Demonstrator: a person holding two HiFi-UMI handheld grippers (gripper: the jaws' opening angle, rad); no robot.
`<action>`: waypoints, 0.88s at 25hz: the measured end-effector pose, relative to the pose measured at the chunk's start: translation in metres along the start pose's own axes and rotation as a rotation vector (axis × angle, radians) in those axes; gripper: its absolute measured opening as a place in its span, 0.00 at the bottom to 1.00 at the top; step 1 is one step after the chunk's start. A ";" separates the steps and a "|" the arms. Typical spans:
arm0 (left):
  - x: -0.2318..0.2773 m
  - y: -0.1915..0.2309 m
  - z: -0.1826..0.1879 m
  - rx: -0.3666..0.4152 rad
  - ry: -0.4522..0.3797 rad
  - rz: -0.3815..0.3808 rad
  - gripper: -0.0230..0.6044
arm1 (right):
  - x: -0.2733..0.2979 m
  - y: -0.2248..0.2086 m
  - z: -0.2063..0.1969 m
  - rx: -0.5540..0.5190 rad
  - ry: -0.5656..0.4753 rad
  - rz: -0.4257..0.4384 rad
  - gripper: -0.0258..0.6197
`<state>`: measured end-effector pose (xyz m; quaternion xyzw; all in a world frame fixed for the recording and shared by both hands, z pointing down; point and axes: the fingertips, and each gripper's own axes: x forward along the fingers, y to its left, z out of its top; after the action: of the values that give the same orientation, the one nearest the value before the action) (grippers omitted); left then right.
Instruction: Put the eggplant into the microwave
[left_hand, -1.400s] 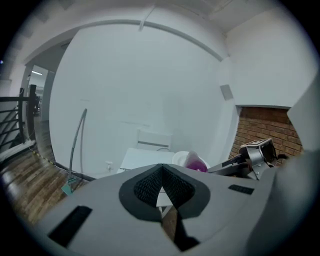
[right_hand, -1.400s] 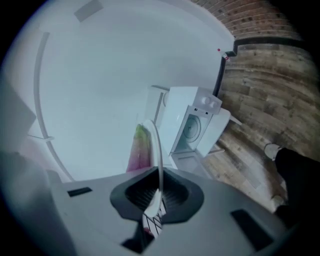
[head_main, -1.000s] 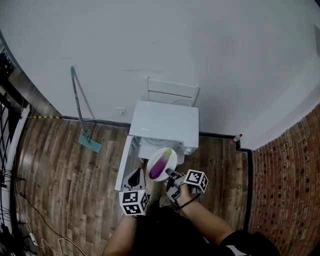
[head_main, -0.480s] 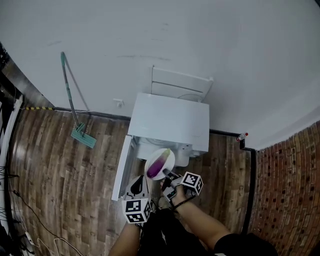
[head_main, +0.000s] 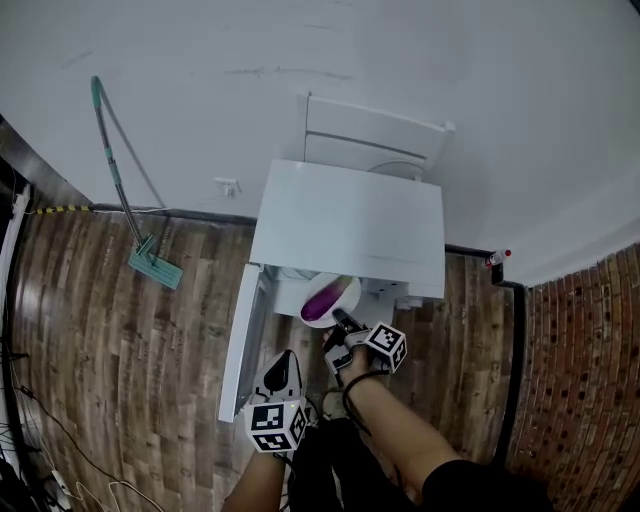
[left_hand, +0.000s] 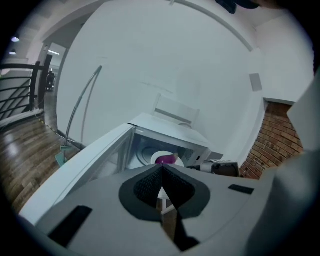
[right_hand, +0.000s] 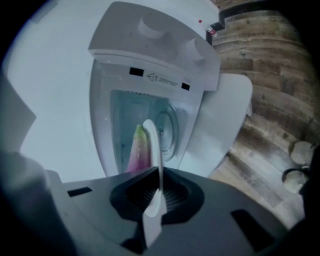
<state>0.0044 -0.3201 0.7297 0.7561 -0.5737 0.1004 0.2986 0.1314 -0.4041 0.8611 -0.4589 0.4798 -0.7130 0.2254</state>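
Observation:
A white microwave (head_main: 345, 225) stands on the wooden floor with its door (head_main: 236, 345) swung open to the left. A purple eggplant (head_main: 322, 297) lies on a white plate (head_main: 343, 287) at the mouth of the cavity, partly under the microwave's top edge. My right gripper (head_main: 343, 324) is shut on the plate's near rim. In the right gripper view the plate (right_hand: 152, 142) stands edge-on between the jaws, with the eggplant (right_hand: 138, 150) to its left and the cavity (right_hand: 172, 127) behind. My left gripper (head_main: 281, 372) hangs beside the door, shut (left_hand: 162, 169) and holding nothing.
A mop with a teal head (head_main: 154, 266) leans on the white wall at the left. White furniture (head_main: 375, 140) stands behind the microwave. A small red-capped bottle (head_main: 497, 259) sits by the brick wall (head_main: 580, 350) on the right. Cables (head_main: 40, 470) lie at the lower left.
Both grippers have come down and forward. The plate with the eggplant has moved from in front of the microwave into the mouth of its cavity.

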 end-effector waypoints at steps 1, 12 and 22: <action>0.003 0.001 -0.004 0.003 0.006 -0.007 0.03 | 0.009 -0.003 0.007 0.010 -0.021 0.007 0.08; 0.029 0.009 -0.023 0.040 0.046 -0.068 0.03 | 0.094 -0.005 0.057 0.004 -0.180 0.022 0.08; 0.033 0.018 -0.034 0.048 0.063 -0.076 0.03 | 0.131 -0.010 0.079 -0.157 -0.249 -0.094 0.08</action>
<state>0.0046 -0.3303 0.7792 0.7806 -0.5325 0.1266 0.3018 0.1385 -0.5374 0.9368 -0.5821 0.4803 -0.6206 0.2128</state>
